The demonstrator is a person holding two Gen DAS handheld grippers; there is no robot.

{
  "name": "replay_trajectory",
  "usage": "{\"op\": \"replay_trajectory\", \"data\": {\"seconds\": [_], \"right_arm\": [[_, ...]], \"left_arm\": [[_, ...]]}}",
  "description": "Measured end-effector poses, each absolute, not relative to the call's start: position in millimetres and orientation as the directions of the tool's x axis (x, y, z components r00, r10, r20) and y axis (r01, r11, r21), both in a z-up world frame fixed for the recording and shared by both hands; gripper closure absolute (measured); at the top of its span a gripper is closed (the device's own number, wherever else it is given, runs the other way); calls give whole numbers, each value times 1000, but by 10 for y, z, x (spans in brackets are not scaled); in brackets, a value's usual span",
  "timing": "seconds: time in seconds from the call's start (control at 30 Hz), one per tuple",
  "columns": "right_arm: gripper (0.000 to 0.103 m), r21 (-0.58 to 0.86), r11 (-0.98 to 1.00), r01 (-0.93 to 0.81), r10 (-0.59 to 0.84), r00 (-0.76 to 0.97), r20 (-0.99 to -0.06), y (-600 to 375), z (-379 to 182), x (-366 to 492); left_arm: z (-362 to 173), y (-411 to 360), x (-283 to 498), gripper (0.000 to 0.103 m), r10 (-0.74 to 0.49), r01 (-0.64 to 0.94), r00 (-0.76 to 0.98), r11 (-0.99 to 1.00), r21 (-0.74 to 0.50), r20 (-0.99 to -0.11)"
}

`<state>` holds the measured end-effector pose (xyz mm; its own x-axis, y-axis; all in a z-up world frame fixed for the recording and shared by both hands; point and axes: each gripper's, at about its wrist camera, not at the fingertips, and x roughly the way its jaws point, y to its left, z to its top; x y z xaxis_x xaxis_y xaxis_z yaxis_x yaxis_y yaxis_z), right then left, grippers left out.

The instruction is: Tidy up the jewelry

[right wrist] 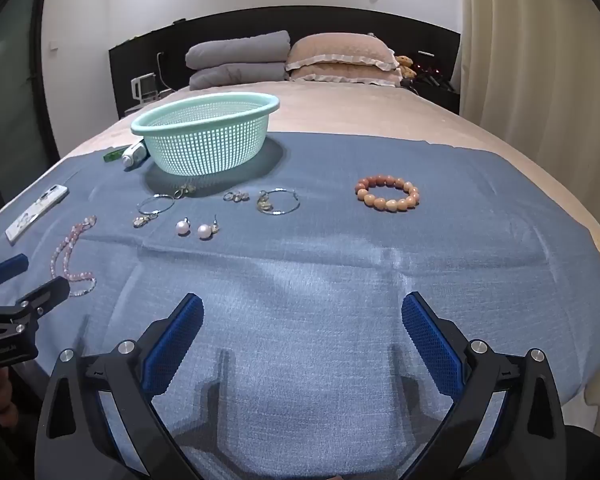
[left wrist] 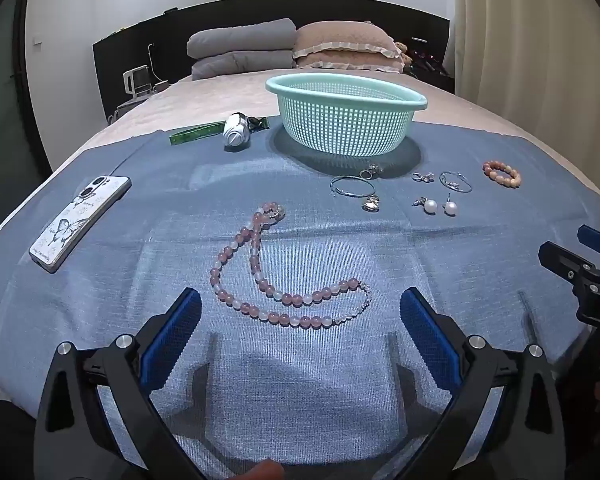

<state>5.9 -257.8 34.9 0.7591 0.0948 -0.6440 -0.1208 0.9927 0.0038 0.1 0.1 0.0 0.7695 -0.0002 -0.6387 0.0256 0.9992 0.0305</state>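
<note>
Both grippers, left gripper (left wrist: 300, 308) and right gripper (right wrist: 302, 312), hover spread wide, empty; left lines up the pink bead necklace (left wrist: 278, 276) for the basket (left wrist: 346, 98).

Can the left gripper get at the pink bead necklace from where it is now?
Probably yes: the left gripper is open, the pink bead necklace lies just ahead on bare blue cloth, nothing between.

A bedroom in a home. Far ahead of the jaws stand a dark headboard (right wrist: 284, 28), stacked grey pillows (right wrist: 238, 62) and ruffled pink pillows (right wrist: 342, 60). Cream curtains (right wrist: 540, 80) hang to the right. Below the jaws a blue cloth (right wrist: 340, 280) covers the beige bedspread (right wrist: 360, 108).
</note>
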Motion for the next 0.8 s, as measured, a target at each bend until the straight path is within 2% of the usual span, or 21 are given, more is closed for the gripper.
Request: {"op": "replay_trajectory", "data": {"seconds": [0.8], "right_arm": [[7, -3, 992, -126, 96, 766, -636, -2544, 355, 47]], "left_arm": [[-38, 9, 21, 6, -18, 37, 761, 999, 16, -649]]}}
